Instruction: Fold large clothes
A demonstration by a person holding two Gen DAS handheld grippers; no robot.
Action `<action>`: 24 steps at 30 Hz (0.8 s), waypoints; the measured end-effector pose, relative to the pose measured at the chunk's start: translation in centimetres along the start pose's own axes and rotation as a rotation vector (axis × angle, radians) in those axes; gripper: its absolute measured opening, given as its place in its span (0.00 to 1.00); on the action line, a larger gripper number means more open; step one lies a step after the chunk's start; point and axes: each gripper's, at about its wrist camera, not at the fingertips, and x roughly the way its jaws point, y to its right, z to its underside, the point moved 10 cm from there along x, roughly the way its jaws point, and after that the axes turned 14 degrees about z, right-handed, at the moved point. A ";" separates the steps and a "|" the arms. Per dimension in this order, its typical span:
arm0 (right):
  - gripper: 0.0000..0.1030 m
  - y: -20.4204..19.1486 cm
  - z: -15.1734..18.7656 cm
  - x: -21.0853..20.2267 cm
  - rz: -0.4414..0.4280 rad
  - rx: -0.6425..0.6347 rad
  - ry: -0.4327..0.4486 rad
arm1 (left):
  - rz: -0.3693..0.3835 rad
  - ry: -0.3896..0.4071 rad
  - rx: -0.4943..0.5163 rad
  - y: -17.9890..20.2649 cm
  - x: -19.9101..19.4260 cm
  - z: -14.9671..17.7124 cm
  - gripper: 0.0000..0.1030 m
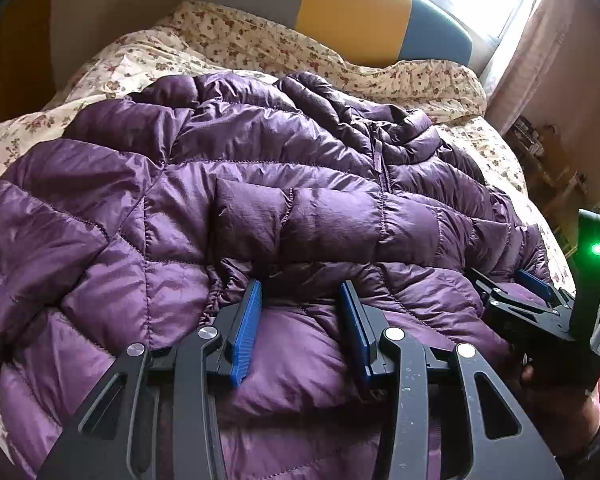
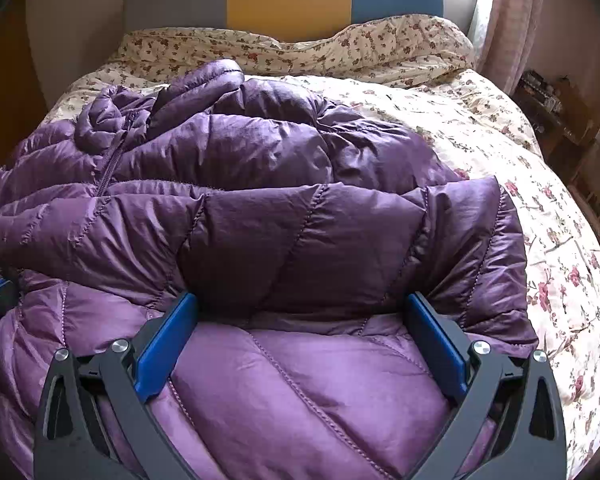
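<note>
**Mara:** Where's the jacket from your side?

**Me:** The purple down jacket (image 1: 284,184) lies across the floral duvet (image 2: 500,152), filling my left view from nine o'clock round to three. The zipper (image 1: 382,160) runs toward twelve. A sleeve (image 2: 340,232) is folded across the body, right at the tips of my right tool.

**Mara:** And the tools?

**Me:** The left gripper (image 1: 300,320) has its jaws parted, moderately wide, resting on the puffy fabric, with nothing pinched between them. The right gripper (image 2: 304,336) is spread wide, pads on either side of a quilted panel, also holding nothing.

**Mara:** What worries you?

**Me:** The shell looks slick and full of air. If I close on a puffed ridge, I think the blue pads (image 1: 248,332) may catch only the outer layer, and it could slide out mid-lift. The folded sleeve may spring back open too. The hem at six o'clock is hidden under both tools, so I can't tell how many layers I'd take. An uneven pull between the two hands would probably skew the fold.
</note>
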 end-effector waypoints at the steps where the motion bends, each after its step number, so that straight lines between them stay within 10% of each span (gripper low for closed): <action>1: 0.98 0.0 0.1 0.0 -0.001 0.002 0.003 | 0.009 -0.001 -0.007 0.1 -0.3 0.1 0.40; 10: 0.98 0.1 0.2 0.1 0.001 0.005 0.012 | 0.050 0.150 -0.217 -2.8 -11.1 3.1 0.64; 24: 0.98 0.0 0.1 -0.3 -0.001 0.010 0.018 | -0.151 0.521 -0.911 -20.9 -34.9 20.7 0.66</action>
